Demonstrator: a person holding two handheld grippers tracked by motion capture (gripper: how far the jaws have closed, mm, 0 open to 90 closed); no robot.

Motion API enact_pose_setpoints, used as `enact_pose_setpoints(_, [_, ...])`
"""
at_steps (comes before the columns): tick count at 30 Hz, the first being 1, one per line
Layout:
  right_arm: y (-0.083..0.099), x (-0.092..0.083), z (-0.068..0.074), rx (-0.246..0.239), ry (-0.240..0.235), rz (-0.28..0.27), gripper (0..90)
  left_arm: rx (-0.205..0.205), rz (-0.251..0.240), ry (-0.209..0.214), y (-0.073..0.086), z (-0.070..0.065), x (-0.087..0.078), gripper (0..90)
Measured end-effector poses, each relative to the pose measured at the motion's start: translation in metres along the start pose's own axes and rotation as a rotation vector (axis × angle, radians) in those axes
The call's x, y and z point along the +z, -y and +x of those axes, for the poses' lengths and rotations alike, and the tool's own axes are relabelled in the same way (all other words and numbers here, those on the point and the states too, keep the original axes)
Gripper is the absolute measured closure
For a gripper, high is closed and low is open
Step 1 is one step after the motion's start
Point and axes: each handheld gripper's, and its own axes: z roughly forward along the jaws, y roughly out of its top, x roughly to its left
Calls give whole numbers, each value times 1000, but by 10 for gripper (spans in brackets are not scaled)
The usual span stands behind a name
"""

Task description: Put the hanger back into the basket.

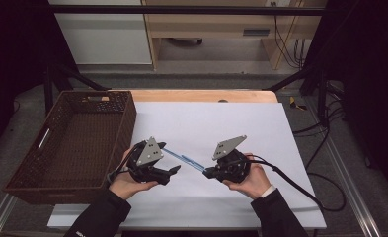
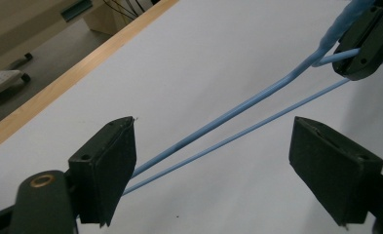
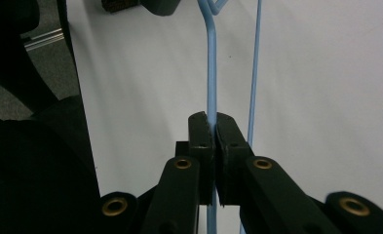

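A thin blue cord (image 1: 184, 159) runs in two strands over the white sheet (image 1: 231, 123) between my two grippers. My right gripper (image 1: 206, 172) is shut on one strand; in the right gripper view its jaws (image 3: 211, 117) pinch the thicker strand (image 3: 211, 73) while the thinner one passes just to their right. My left gripper (image 1: 174, 170) stands open. In the left gripper view both strands (image 2: 238, 105) pass between its spread jaws (image 2: 213, 126) without touching them and lead up to the right gripper (image 2: 362, 44).
A brown wicker basket (image 1: 127, 118) with nothing in it stands at the table's left, close to the left hand. The white sheet covers most of the wooden table (image 1: 201, 95). A black cable (image 1: 290, 182) trails from the right gripper to the right.
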Motion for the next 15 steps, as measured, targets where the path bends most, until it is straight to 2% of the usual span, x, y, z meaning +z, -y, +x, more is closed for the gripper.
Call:
enact_pose_setpoints(2, [0, 0, 0, -3, -9, -1, 880, 22, 18, 11, -1, -2, 3, 214])
enact_pose_setpoints(8, [0, 1, 2, -2, -22, 3, 880, 88, 50, 4, -4, -9, 12, 332])
enact_pose_setpoints(15, [1, 3, 2, -4, -33, 1, 880, 143, 85, -24, -5, -14, 20, 502])
